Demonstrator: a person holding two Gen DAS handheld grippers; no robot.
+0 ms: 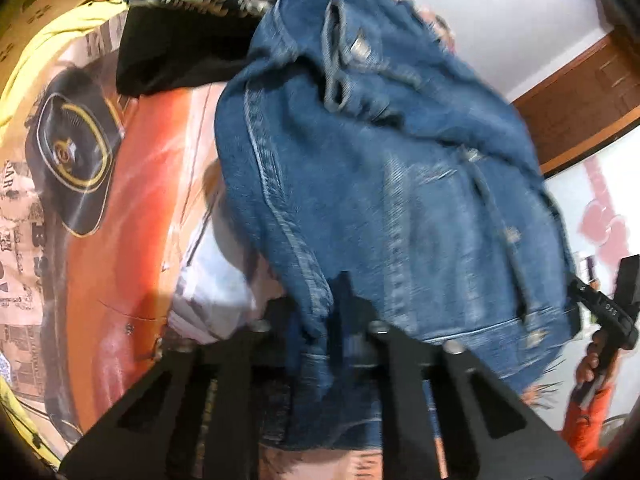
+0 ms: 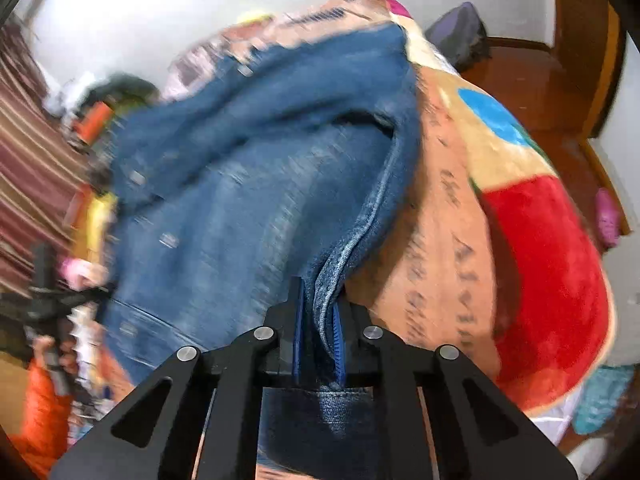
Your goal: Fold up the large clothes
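Note:
A blue denim jacket [image 1: 380, 160] is held up off the bed and fills the left wrist view. My left gripper [image 1: 340, 312] is shut on its lower hem, with cloth bunched over the fingertips. Across the same hem, at the right edge, a hand in an orange sleeve holds my right gripper [image 1: 608, 312]. In the right wrist view the denim jacket [image 2: 240, 200] spreads up and to the left. My right gripper [image 2: 318, 308] is shut on a folded seam of it, which is pinched between the blue pads. The left gripper [image 2: 48, 292] shows blurred at the far left.
Under the jacket lies a bed cover printed with an orange car [image 1: 132, 200]. Black patterned clothes [image 1: 180, 40], a yellow cloth [image 1: 52, 40] and a white cloth [image 1: 212, 280] lie on it. A colourful fleece blanket [image 2: 540, 260] drapes right, a purple bag [image 2: 460, 36] behind it.

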